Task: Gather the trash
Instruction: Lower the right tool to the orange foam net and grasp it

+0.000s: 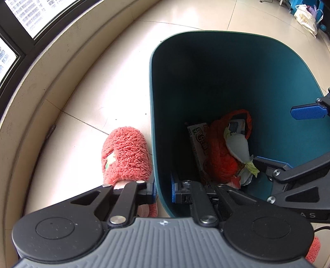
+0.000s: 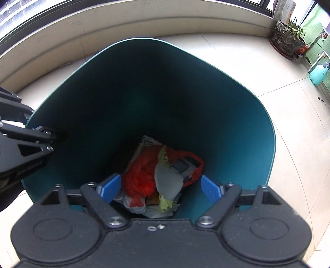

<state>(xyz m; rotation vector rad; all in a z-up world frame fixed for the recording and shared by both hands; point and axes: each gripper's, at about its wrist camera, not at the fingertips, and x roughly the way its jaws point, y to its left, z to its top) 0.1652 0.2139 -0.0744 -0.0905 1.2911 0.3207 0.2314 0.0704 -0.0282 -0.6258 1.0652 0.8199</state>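
Observation:
A teal trash bin stands on the tiled floor; it also shows in the right wrist view. At its bottom lie an orange plastic bag, a printed carton, a pale cabbage leaf and crumpled wrappers. In the right wrist view the same orange bag and leaf lie below. My left gripper is shut on the bin's near wall, one finger outside, one inside. My right gripper is open and empty above the bin's opening; it also shows in the left wrist view.
A fuzzy pink slipper on a foot stands left of the bin. A low beige ledge under a window curves around. A potted plant and a teal spray bottle stand far right. A white bag lies far back.

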